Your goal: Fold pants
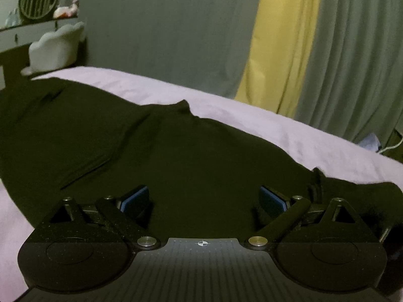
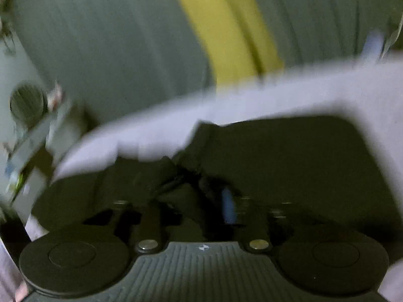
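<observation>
The jaws of the left gripper (image 1: 204,198) are spread wide, the blue pads (image 1: 137,196) held apart with nothing between them, low over the near edge of the pants (image 1: 151,156). Such a stance is judged to be a readied grasp: the fabric edge lies just ahead of the open fingers. The jaws of the right gripper (image 2: 201,196) appear drawn close together with dark cloth bunched between them, so a pinch on the pants (image 2: 277,166) is judged likely; the picture is heavily blurred, and this is offered with caution.

The pants are laid flat on the pale lilac bedsheet (image 1: 252,123), across the near part of the bed. In the left wrist view their long axis is seen running from far left to near right, roughly parallel to the bed's far edge. Which end is the waistband cannot be told with certainty. Grey-green curtains (image 1: 352,50) with a yellow panel (image 1: 282,45) hang beyond the bed.
</observation>
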Demonstrator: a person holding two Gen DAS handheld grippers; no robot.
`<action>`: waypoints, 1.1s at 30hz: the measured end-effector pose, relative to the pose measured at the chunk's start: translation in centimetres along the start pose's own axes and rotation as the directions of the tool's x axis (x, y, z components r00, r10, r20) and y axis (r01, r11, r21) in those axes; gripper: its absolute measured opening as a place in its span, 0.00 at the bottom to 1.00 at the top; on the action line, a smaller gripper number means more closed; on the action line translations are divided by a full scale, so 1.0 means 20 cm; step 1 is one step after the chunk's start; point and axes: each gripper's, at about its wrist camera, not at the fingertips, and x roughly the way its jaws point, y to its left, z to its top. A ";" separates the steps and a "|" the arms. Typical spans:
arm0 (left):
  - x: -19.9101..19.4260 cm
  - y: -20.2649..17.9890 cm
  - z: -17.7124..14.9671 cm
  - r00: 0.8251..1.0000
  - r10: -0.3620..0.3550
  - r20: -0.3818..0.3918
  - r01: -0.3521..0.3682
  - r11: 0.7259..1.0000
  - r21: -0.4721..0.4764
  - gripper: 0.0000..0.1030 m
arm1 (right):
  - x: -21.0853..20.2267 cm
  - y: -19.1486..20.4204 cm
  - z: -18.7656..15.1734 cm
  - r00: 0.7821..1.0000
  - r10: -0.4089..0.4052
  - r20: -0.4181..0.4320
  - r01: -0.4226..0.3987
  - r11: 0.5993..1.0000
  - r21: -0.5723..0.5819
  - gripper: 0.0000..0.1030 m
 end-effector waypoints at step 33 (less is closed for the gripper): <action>0.38 -0.43 -0.01 0.748 -0.520 -0.413 0.442 0.854 -0.275 0.34 | -0.21 -0.72 -0.11 0.988 -0.124 0.095 0.058 0.854 0.517 0.19</action>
